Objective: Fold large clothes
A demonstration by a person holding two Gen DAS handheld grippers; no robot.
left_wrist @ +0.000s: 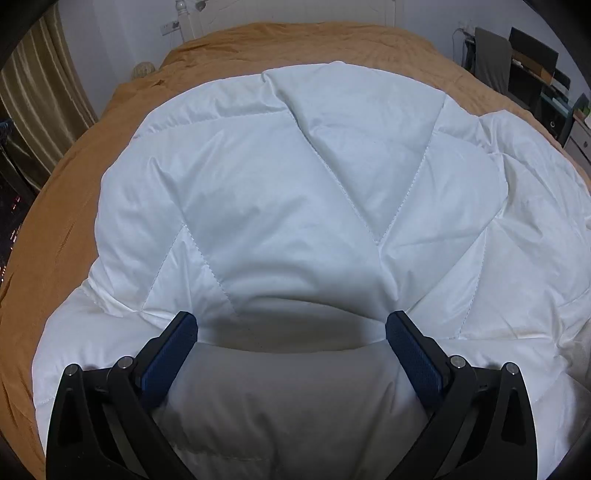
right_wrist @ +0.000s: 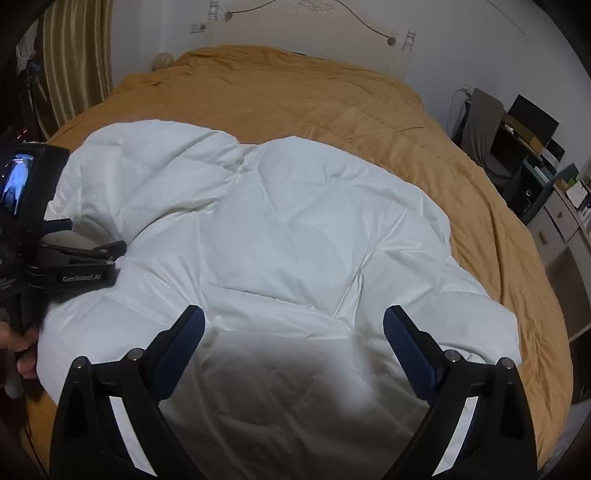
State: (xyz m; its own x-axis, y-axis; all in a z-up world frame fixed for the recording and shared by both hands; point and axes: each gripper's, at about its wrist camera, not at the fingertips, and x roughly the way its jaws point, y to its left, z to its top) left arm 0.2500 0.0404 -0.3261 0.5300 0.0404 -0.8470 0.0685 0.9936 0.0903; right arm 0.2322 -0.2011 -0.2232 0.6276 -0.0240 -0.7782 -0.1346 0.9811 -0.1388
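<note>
A puffy white quilted coat [left_wrist: 295, 192], its smooth, faintly shiny fabric stitched in diagonal seams and creased in soft folds, lies spread on the bed [right_wrist: 369, 110], which is covered in a matte mustard-brown sheet. The left tongs [left_wrist: 291, 328] hover over it spread wide, blue ribbed pads facing inward, nothing between them. The right tongs [right_wrist: 293, 325] are likewise wide and empty above the coat's near edge. A white headboard [right_wrist: 314, 22], striped curtains [right_wrist: 74, 55] and cluttered shelves [right_wrist: 535, 166] ring the room.

One white quilt [left_wrist: 295, 184], two grippers [left_wrist: 291, 332]
</note>
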